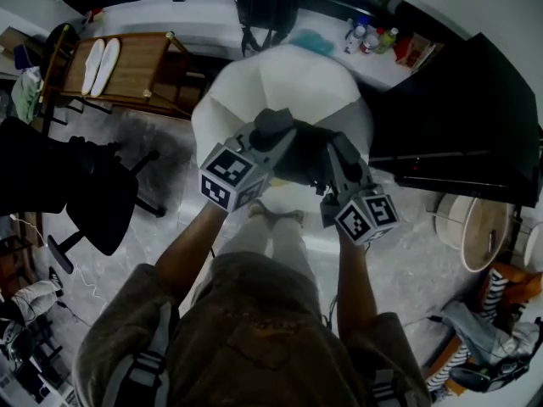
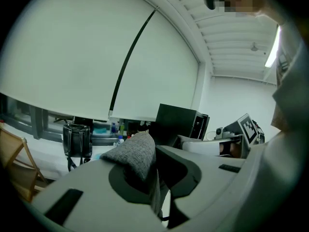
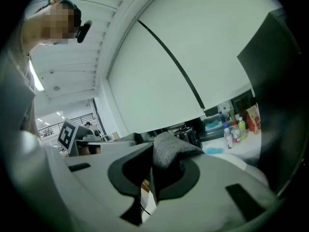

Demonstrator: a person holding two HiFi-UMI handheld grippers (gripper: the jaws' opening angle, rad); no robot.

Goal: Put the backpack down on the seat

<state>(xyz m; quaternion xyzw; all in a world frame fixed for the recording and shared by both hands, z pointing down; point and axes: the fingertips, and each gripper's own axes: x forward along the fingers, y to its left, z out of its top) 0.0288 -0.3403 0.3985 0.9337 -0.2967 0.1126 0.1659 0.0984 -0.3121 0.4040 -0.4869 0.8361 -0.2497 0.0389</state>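
While I am clamping the left gripper (image 2: 155,182) and right gripper (image 3: 150,178) jaws tight on the backpack (image 1: 299,155) fabric, a slipping fold is risking a drop beside the seat (image 1: 288,79).

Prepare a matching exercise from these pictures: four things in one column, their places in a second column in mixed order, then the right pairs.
Things
1. grey backpack
2. black bag
3. bottles
4. black office chair

Places
A. on the floor, at the person's left
B. grouped on the counter, beside a red packet
C. clamped in the left hand-held gripper and the right hand-held gripper, above the white seat
D. on the counter, straps hanging over its edge

Pairs: 1-C, 2-D, 3-B, 4-A
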